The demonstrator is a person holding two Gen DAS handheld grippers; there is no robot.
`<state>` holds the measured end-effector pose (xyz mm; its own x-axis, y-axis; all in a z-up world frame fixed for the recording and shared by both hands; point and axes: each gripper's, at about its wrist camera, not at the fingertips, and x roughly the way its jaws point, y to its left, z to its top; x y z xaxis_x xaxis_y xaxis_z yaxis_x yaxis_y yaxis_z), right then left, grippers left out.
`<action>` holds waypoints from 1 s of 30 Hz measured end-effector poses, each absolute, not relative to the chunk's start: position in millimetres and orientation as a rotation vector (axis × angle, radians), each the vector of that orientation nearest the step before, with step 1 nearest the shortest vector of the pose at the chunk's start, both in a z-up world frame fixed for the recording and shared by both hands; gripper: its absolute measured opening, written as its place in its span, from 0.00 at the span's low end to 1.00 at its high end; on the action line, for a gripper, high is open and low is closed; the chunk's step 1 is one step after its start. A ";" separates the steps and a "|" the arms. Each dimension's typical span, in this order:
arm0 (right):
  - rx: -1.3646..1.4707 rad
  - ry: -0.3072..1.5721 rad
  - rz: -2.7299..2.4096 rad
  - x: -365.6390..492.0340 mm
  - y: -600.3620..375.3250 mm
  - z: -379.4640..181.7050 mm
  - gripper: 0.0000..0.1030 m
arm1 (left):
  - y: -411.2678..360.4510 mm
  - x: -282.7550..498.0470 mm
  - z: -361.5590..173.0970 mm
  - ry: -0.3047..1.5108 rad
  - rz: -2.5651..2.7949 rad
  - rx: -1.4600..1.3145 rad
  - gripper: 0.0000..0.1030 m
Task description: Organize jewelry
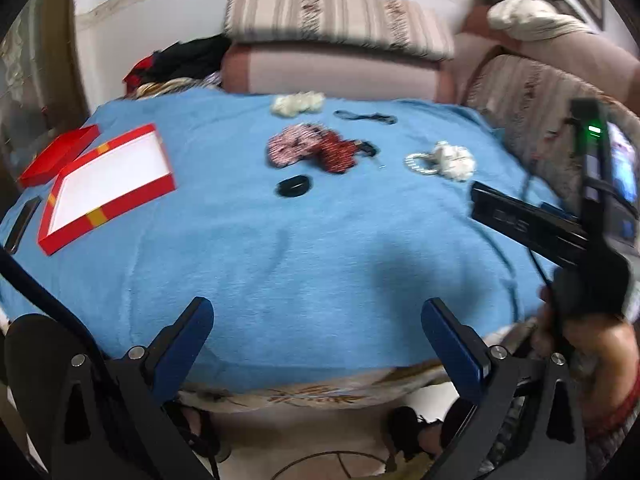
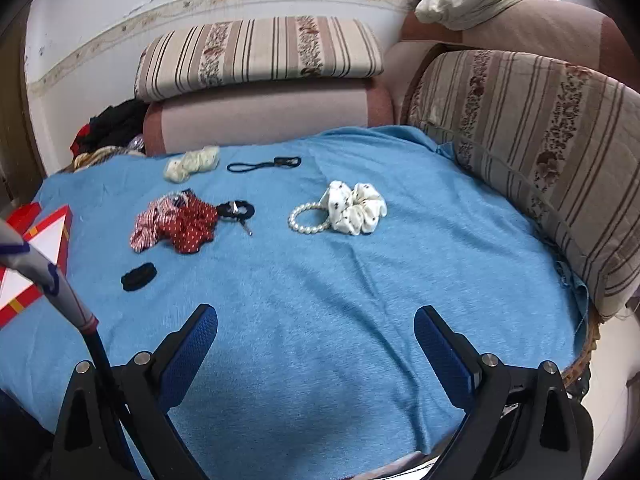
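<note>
Left gripper (image 1: 316, 332) and right gripper (image 2: 316, 340): jaws apart, empty, above the blue cloth (image 2: 360, 300). Red box (image 1: 108, 184) lies open at left; pearl bracelet (image 2: 308, 218) touches the white scrunchie (image 2: 356, 208). Judged step: first pick pending; next, close on one item.

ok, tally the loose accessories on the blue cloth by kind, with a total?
Fabric scrunchies: 4 — cream one at the back, white dotted one, red-and-white striped one, red dotted one
Pearl bead bracelet: 1
Black hair ties or bands: 3 — thin cord at the back, small ruffled one, flat ring in front
Total: 8
</note>
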<state>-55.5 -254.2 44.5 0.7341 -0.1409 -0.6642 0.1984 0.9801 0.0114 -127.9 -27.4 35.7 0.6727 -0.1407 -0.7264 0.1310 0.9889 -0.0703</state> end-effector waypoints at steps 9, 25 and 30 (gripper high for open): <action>0.078 0.685 -0.199 -71.0 -256.8 60.1 0.98 | -41.9 -138.4 50.0 0.785 -0.224 0.026 1.00; 0.018 0.730 -0.110 -44.0 -227.0 43.3 0.98 | 128.4 47.9 27.7 0.862 0.144 -0.018 1.00; -0.009 0.777 -0.111 -32.7 -226.3 18.0 0.98 | 140.4 111.0 -6.5 0.982 0.093 -0.028 0.82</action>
<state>-32.7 -226.3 18.0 0.7074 -0.1032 -0.6992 0.0962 0.9941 -0.0494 111.0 140.4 -6.5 0.5515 0.0660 -0.8315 -0.0915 0.9956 0.0184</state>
